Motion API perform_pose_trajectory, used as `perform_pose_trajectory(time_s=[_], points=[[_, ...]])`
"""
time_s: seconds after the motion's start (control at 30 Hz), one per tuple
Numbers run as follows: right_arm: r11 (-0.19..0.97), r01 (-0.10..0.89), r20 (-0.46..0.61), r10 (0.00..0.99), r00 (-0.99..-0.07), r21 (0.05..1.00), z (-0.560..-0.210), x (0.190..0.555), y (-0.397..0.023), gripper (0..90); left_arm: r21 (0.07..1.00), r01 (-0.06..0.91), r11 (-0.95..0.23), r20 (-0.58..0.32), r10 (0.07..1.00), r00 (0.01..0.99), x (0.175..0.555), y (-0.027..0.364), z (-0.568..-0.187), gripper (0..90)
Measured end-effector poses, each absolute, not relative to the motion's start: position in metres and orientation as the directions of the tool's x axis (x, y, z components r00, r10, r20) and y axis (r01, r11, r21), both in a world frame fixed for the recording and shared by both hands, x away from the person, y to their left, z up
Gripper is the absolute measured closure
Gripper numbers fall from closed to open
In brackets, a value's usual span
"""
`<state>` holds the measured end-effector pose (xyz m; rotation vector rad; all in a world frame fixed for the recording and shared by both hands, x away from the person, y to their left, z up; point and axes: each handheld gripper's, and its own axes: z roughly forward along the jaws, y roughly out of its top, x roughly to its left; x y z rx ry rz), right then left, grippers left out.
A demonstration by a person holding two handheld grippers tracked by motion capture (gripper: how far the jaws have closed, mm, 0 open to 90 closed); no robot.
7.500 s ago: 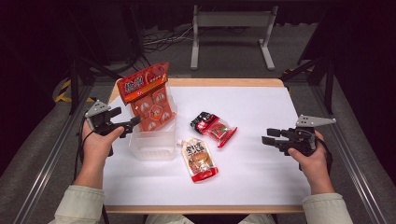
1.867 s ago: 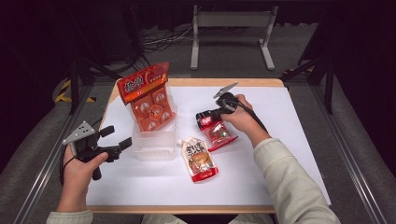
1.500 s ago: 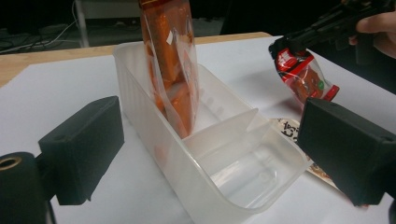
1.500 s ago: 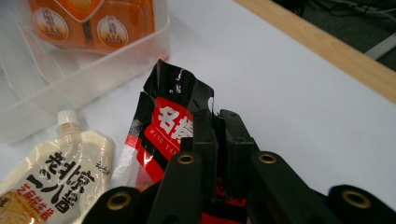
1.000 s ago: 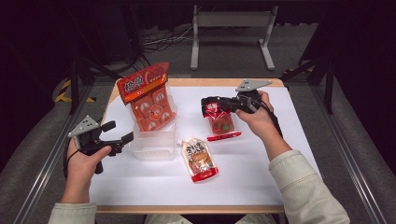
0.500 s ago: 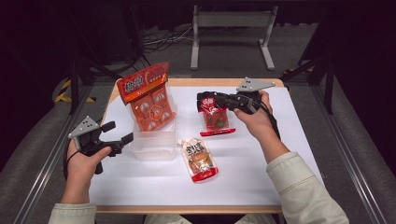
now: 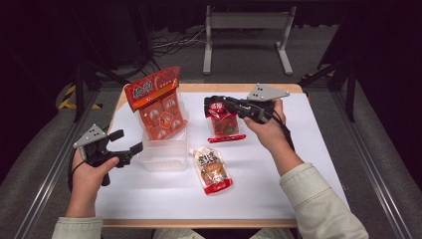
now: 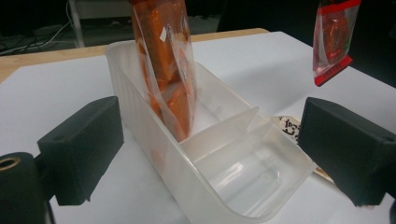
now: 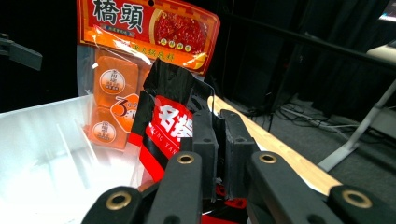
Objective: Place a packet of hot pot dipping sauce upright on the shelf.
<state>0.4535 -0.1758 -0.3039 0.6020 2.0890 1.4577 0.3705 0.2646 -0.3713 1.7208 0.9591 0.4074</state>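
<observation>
- Right gripper (image 7: 215,102) sits upper centre of the high view, jaws clamped on the black top edge of a red-and-black sachet (image 7: 225,123). The pouch hangs free, its bottom seam just above the white tabletop (image 7: 308,164).
- Left gripper (image 7: 130,148), left of frame, has its jaws wide apart and holds nothing. It sits just beside the near end of the clear divided bin (image 7: 164,157).
- Orange multipack (image 7: 156,103) stands upright in the bin's far compartment; the near compartment (image 8: 243,170) is empty.
- My read: the sachet is headed for that empty compartment. Carry it leftward at height, clear the rim, then lower it bottom seam first so it doesn't fold.
- The pinch is on the edge only, so avoid fast swings. The left gripper could brace the bin wall.
- Another sachet (image 7: 213,170) lies flat at lower centre, near the bin.
- Room: dark, grey floor, cables and a metal stand (image 7: 246,37) at top centre of frame.
</observation>
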Motion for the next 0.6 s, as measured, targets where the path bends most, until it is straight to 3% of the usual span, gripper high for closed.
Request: perform_pose_trajectory(time_s=[0.6], points=[[0.342,0.025,-0.192,0.583,-0.79,0.939,-0.303,0.45,-0.15,85.9,0.912,0.4,-0.09,-0.192,0.768,0.611,0.362,0.269,-0.372,8.0]])
